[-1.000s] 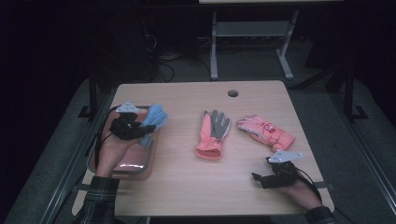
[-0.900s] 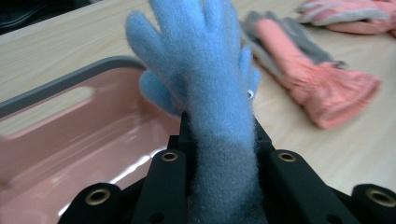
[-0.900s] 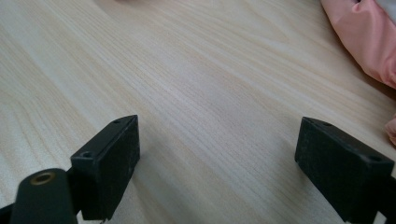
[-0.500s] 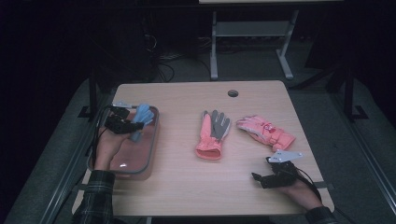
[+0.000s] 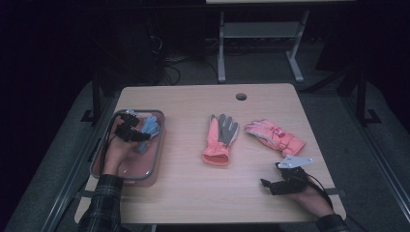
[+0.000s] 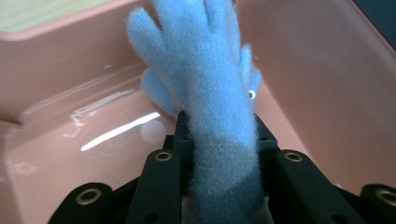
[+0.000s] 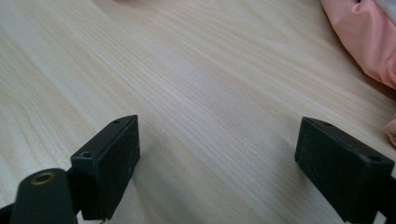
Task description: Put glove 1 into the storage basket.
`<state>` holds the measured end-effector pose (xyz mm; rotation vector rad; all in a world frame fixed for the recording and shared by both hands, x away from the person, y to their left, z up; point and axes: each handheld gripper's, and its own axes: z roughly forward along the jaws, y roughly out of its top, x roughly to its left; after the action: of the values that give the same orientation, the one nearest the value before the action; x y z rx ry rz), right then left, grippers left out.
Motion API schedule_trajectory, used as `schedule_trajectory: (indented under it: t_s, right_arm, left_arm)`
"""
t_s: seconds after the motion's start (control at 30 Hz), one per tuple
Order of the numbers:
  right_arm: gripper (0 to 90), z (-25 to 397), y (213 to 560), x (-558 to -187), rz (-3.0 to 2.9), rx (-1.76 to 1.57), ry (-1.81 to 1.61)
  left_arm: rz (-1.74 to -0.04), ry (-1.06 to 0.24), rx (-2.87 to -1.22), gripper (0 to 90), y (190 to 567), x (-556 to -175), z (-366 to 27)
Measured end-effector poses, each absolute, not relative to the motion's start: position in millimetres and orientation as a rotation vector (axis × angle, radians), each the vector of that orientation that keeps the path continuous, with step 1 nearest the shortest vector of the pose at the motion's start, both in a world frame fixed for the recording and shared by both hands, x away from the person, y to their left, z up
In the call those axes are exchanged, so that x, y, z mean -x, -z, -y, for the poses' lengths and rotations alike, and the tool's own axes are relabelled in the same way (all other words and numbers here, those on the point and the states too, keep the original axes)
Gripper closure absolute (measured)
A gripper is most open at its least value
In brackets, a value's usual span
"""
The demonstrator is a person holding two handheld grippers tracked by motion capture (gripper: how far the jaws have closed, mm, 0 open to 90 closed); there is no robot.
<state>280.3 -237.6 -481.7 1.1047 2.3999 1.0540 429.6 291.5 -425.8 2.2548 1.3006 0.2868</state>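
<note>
Because the blue glove must go into the pink tray, the left gripper holds it clamped by the cuff inside the tray, while the right gripper rests wide open on the table.

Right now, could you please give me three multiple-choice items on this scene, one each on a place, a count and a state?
1. Where is the blue glove?
A. on the bare table
B. in the pink tray
C. on the floor

2. How many gloves lie on the table outside the tray?
A. two
B. four
C. none

3. How does the right gripper stand?
A. shut on a glove
B. open with nothing between
C. shut on the tray rim

Answers: 1 B, the left gripper holds it over the tray floor; 2 A, the pink-and-grey glove and the pink glove; 3 B, bare wood shows between its jaws.
</note>
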Motion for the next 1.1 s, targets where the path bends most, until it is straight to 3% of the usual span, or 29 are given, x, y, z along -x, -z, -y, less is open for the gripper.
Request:
schedule_trajectory:
  t_s: [0.17,0.3,0.53,0.8,1.1]
  right_arm:
    - [13.4,238,482,-280,-2.400,-1.105,-1.054]
    - [13.5,238,482,-280,-2.401,-1.104,-1.054]
    - [13.5,238,482,-280,-2.401,-1.103,-1.054]
    - [13.4,238,482,-280,-2.402,-1.103,-1.054]
    - [13.4,238,482,-280,-2.402,-1.104,-1.054]
  left_arm:
    - [-1.297,-0.245,-2.292,62.7,432,-431,-287]
    - [-1.303,-0.253,-2.298,42.4,434,-431,-287]
    - [-1.287,-0.276,-2.243,18.8,424,-427,-295]
    - [-1.230,-0.316,-2.165,17.6,395,-410,-298]
    - [-1.087,-0.278,-2.125,14.1,364,-391,-271]
